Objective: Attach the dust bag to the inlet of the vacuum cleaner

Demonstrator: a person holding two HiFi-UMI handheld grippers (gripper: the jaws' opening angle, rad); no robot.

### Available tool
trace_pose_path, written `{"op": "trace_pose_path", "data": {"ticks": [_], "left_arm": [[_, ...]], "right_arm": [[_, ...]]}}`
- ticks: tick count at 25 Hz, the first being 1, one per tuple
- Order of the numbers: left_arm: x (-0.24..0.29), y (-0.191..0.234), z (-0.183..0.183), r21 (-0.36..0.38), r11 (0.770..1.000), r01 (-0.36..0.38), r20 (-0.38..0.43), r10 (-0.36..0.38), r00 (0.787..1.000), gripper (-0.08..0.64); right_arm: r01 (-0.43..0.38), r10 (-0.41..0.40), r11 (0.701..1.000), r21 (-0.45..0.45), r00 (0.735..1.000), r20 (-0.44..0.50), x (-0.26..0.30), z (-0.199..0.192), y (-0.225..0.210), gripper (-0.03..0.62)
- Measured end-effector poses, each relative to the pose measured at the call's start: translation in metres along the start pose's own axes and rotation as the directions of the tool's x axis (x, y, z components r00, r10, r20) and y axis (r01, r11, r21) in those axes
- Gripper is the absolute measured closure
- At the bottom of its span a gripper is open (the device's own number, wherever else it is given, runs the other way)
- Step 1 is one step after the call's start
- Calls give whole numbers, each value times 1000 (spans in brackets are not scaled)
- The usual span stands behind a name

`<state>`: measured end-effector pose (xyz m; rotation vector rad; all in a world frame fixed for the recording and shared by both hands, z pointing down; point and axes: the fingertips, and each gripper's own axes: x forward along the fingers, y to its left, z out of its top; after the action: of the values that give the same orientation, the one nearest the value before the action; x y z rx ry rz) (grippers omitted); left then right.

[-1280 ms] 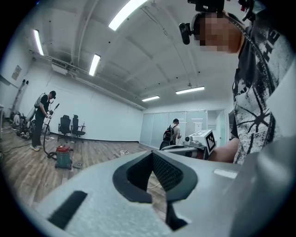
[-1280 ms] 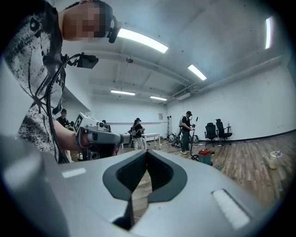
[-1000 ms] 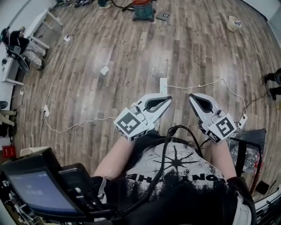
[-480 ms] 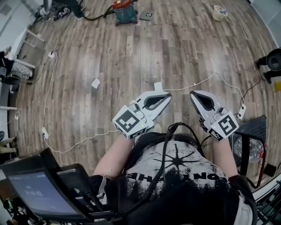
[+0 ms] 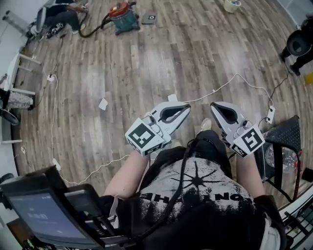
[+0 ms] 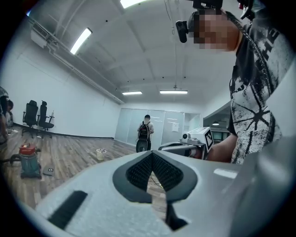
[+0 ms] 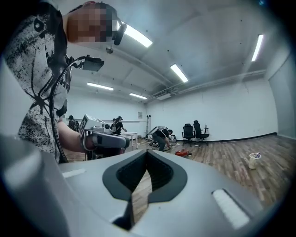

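Note:
The vacuum cleaner (image 5: pixel 122 17), a teal drum with a red top and a dark hose, stands far off on the wood floor at the top left; it is also small in the left gripper view (image 6: pixel 28 162) and as a red spot in the right gripper view (image 7: pixel 182 153). I cannot pick out a dust bag in any view. My left gripper (image 5: pixel 187 105) and right gripper (image 5: pixel 213 105) are held side by side in front of my chest, level, both shut with nothing between the jaws. Each shows in the other's view: the right gripper (image 6: pixel 196 139), the left gripper (image 7: pixel 99 134).
A white cable (image 5: pixel 234 80) with a power strip (image 5: pixel 270 114) trails over the floor. A scrap of white paper (image 5: pixel 102 103) lies at the left. A black stand (image 5: pixel 283 139) is at my right, a bucket (image 5: pixel 232 5) far ahead. A person (image 5: pixel 63 10) crouches near the vacuum cleaner.
The whole floor has slid leftward and toward me in the head view; the vacuum cleaner now sits further left. Both grippers stay shut, empty and side by side.

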<state>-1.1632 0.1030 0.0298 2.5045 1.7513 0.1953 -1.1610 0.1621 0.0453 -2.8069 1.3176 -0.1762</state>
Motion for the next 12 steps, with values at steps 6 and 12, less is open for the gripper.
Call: {"op": "trace_pose_path", "data": {"ticks": [6, 12], "left_arm": [[53, 41, 6, 36, 999, -11, -31, 12, 999, 557], [129, 92, 26, -9, 997, -76, -27, 76, 997, 557]], "right_arm": [[-10, 10, 1000, 16, 1000, 25, 13, 2, -69, 584], [-76, 76, 997, -3, 997, 34, 21, 21, -159, 584]]}}
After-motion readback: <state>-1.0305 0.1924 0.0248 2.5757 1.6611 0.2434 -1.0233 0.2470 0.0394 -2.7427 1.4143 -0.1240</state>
